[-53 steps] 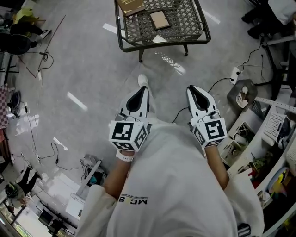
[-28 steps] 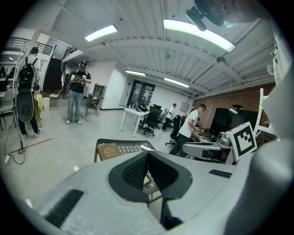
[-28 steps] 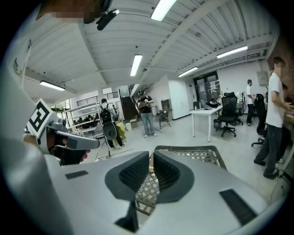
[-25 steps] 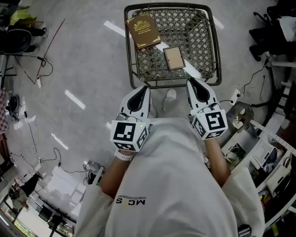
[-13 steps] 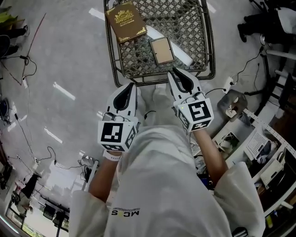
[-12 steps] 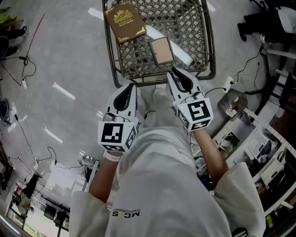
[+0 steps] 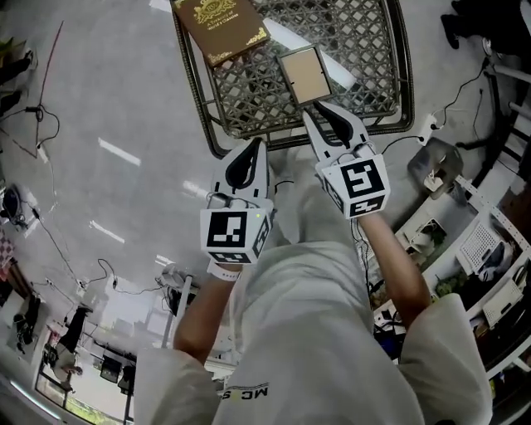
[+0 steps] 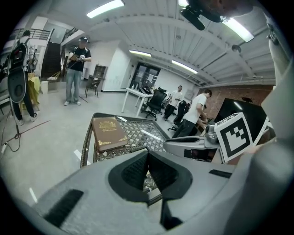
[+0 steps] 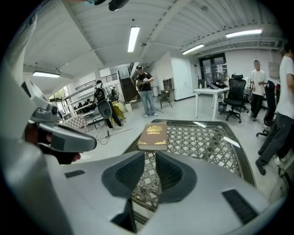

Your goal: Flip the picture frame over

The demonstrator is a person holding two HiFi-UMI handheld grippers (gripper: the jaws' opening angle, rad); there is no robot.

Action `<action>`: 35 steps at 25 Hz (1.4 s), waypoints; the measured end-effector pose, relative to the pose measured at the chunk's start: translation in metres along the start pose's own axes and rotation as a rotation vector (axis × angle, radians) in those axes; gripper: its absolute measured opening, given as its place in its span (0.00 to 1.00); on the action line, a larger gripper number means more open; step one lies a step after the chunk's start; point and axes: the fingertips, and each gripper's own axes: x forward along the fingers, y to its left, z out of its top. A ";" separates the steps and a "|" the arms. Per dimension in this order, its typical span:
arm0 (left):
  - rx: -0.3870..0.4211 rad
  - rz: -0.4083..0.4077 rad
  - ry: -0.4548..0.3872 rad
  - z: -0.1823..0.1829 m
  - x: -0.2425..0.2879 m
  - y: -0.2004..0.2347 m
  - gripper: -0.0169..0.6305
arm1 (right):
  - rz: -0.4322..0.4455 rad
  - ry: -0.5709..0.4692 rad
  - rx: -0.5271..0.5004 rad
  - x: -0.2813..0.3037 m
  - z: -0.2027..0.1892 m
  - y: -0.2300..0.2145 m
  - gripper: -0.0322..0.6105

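Note:
The small tan picture frame (image 7: 305,75) lies flat on the wire mesh table (image 7: 192,87), near its front rim. A brown book (image 7: 217,25) with gold print lies to the frame's left and also shows in both gripper views (image 8: 109,133) (image 9: 153,130). My right gripper (image 7: 319,112) reaches over the front rim just short of the frame. Its jaws are opening, and only mesh shows between them (image 9: 150,165). My left gripper (image 7: 246,149) hangs just before the rim, pads together on nothing (image 8: 147,158).
Cables and a power strip (image 7: 427,129) lie on the floor at the right, beside cluttered shelves (image 7: 481,249). People stand in the room behind the table (image 8: 76,69) (image 9: 146,89). Office chairs and desks (image 9: 227,98) stand further back.
Both grippers have moved forward and down toward the table. The right gripper's tips now reach over the front rim, close to the frame.

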 end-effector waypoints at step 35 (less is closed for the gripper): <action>-0.060 0.106 0.097 -0.088 0.057 0.076 0.06 | -0.158 0.301 0.033 0.123 -0.122 -0.036 0.21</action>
